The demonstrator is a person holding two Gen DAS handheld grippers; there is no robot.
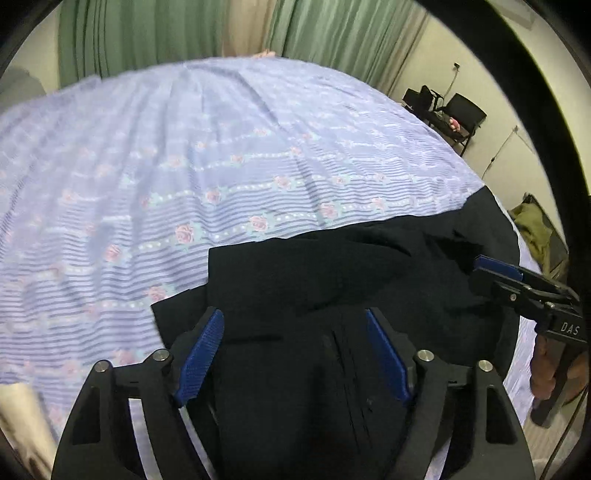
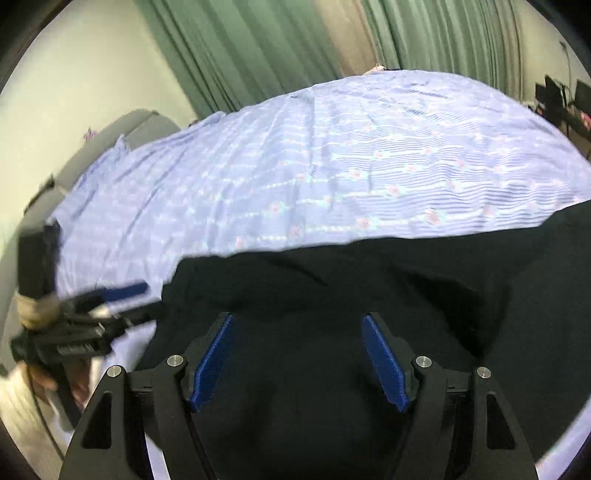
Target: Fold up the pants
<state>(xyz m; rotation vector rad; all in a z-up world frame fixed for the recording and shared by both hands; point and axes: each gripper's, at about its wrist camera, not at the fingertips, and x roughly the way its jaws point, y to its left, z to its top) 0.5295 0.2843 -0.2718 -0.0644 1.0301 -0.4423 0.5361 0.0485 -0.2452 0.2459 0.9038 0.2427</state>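
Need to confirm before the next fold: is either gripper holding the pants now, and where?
Nothing is held. The left gripper and right gripper both stand open above the black pants.

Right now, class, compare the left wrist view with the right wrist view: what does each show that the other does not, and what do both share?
Only the left wrist view shows the black chair by the wall and an olive cloth beside the bed. Only the right wrist view shows the grey headboard and a pale sleeve. Both share the black pants on the flowered sheet, green curtains, and the open left gripper and right gripper.
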